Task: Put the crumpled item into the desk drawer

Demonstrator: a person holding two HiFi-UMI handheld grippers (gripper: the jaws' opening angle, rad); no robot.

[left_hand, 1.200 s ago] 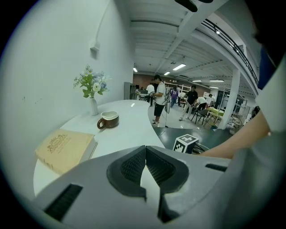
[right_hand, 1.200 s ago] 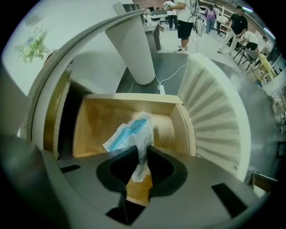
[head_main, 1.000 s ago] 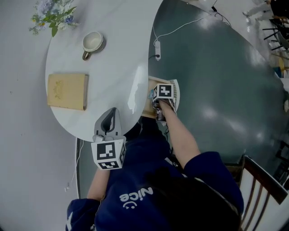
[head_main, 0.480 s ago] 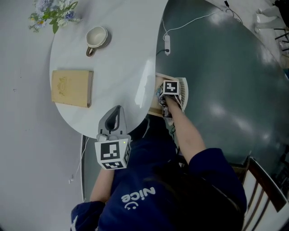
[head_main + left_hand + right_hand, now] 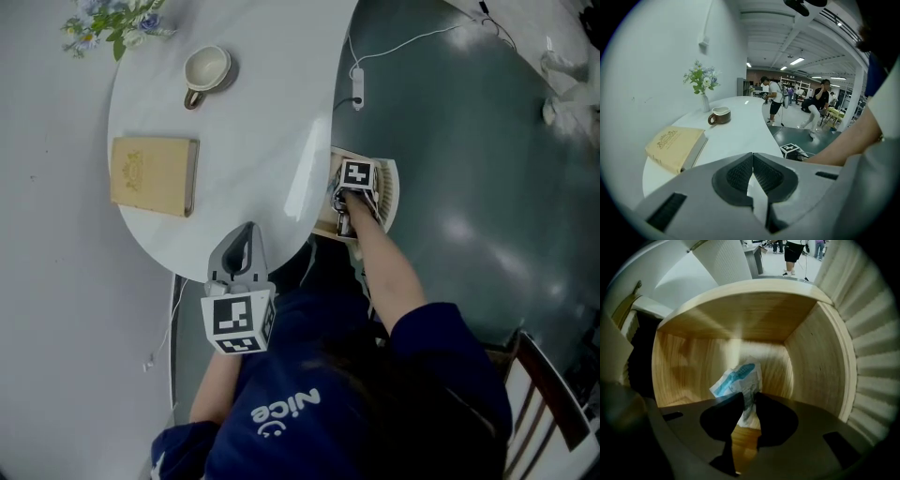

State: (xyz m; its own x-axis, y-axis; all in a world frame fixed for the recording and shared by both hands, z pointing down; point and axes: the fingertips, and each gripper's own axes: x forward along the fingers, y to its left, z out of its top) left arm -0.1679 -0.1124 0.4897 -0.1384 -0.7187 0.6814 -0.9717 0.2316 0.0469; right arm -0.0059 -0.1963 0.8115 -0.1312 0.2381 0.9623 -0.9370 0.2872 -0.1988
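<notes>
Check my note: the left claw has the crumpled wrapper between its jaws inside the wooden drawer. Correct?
Wrong side: it is the right claw that has the crumpled wrapper between its jaws inside the wooden drawer. Those jaws have just been opening. The right gripper view shows it.

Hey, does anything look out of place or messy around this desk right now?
Only the crumpled white-and-blue item, between the jaws of the right hand-held gripper, which have just been opening, inside the open wooden drawer. The book, mug and flowers sit tidily.

right gripper (image 5: 746, 398) | jaws just opening; crumpled item (image 5: 738, 377) between | in drawer (image 5: 740, 319)
</notes>
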